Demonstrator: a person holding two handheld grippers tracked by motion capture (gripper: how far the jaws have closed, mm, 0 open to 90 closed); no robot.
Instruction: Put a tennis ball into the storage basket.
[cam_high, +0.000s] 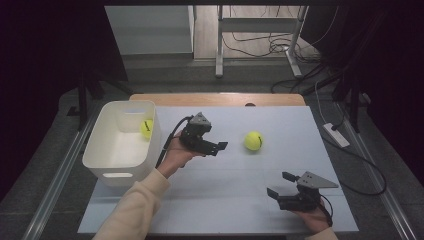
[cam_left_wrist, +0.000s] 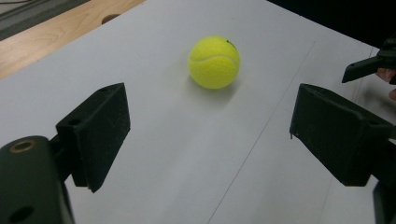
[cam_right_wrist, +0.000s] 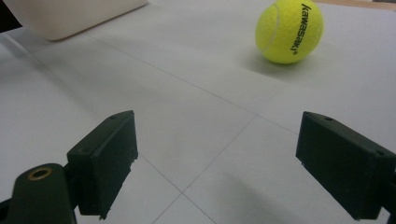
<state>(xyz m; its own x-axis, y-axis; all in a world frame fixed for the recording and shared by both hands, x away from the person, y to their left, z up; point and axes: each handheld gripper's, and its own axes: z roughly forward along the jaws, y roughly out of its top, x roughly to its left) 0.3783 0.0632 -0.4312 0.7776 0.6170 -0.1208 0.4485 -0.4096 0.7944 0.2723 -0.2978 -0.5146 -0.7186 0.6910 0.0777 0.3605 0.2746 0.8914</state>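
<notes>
Tennis balls: one (cam_high: 253, 141) on table, one (cam_high: 146, 128) in bin (cam_high: 107, 150).

The tennis ball (cam_left_wrist: 214, 62) looks fuzzy felt, the white bin (cam_high: 121, 141) smooth plastic (slightly glossy), the table (cam_high: 220, 99) edge wood.

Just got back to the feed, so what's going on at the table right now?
A person holds a gripper in each hand over a pale mat. One tennis ball already lies in the white bin at the left. A second tennis ball sits loose on the mat. The left gripper points at it with jaws open, not yet touching. The right gripper waits open near the front edge, holding nothing.
</notes>
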